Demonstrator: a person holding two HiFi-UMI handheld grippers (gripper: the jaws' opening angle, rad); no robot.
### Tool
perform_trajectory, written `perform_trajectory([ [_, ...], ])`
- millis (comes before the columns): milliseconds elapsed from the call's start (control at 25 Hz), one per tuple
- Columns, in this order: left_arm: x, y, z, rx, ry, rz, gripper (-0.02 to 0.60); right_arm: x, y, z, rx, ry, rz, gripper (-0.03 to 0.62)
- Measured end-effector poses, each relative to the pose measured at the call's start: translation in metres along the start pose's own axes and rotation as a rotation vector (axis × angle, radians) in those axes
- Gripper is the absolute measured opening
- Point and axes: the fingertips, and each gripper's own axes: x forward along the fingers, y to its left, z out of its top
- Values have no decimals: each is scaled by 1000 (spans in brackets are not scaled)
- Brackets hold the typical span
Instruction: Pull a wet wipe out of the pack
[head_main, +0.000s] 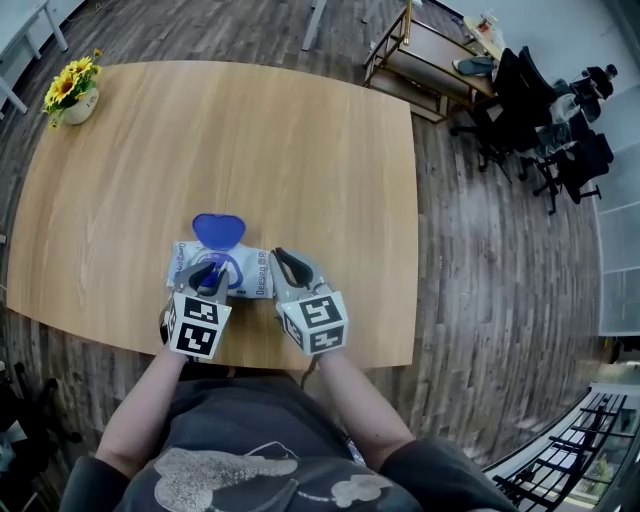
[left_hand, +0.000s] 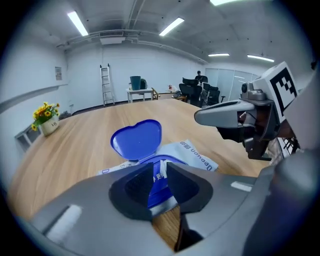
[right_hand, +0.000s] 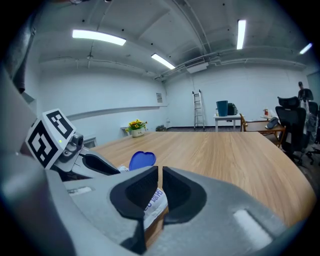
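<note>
My left hand-held gripper (left_hand: 159, 177) is half open over the wipe pack (head_main: 252, 272) at the desk's (head_main: 250, 140) near edge. My right hand-held gripper (right_hand: 160, 182) is closed with nothing between its jaws.

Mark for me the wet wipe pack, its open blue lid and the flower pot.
wet wipe pack (head_main: 252, 272): head view, on the right part of the pale printed wrapper.
blue lid (head_main: 218, 230): head view, middle of the flipped-open flap.
flower pot (head_main: 78, 108): head view, on the pot's pale side under the yellow blooms.
</note>
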Motion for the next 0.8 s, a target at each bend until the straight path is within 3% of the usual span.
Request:
perform_trajectory([
  [120,-6,2,4,-17,-18,1,34,-1,2,-1,-11,-2,10,21],
  [480,-34,31,8,-67,-75,-17,23,8,33,1,-50,15,39,15],
  [680,-38,46,-1,-16,-63,-48,22,26,73,-10,-118,112,86,18],
  [800,-37,48,-12,-7,-47,-74,23,36,98,-21,-192,201,139,58],
])
